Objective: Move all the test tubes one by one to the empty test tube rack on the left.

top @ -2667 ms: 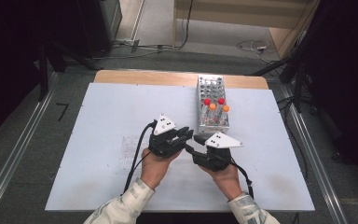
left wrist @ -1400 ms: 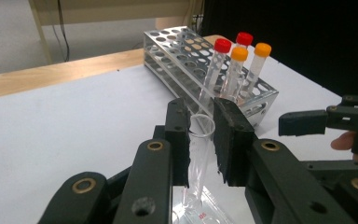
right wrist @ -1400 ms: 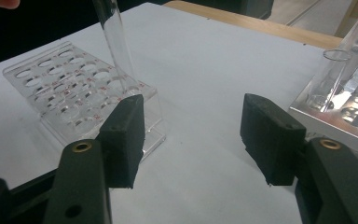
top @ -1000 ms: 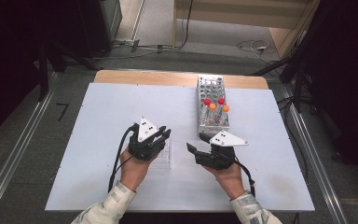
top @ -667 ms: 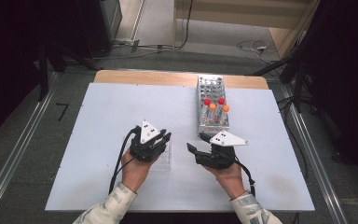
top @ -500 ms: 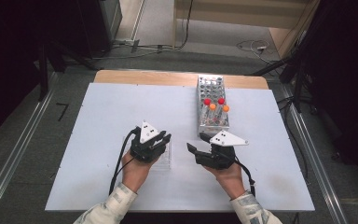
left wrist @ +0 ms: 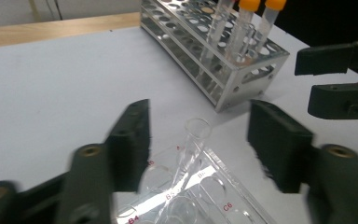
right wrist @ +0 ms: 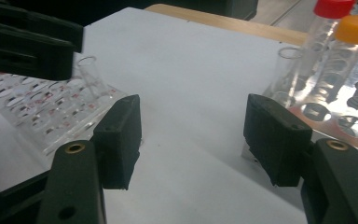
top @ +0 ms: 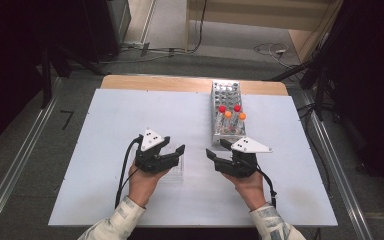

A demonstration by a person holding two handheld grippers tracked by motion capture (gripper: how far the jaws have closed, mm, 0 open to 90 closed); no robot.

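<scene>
A clear uncapped tube (left wrist: pixel 193 140) stands tilted in a clear plastic rack (left wrist: pixel 235 189) with red hole labels. My left gripper (left wrist: pixel 198 112) is over it; its jaws have just been opening and now stand either side of the tube without touching it. In the high view the left gripper (top: pixel 174 146) is left of centre over the clear rack (top: pixel 176 173). My right gripper (top: pixel 217 149) faces it, open and holding nothing. In the right gripper view its jaws (right wrist: pixel 191 121) frame bare table, with the tube (right wrist: pixel 91 74) and clear rack (right wrist: pixel 37 116) at the left.
A metal tube rack (top: pixel 226 112) stands behind the right gripper, holding tubes with red caps (top: pixel 222 108) and orange caps (top: pixel 227 114) and one uncapped tube (right wrist: pixel 286 70). The white table top (top: pixel 130 115) stretches to the left and back.
The left hand has moved left, away from the right hand, to the clear rack. Its jaws have spread apart there. The right hand has stayed put.
</scene>
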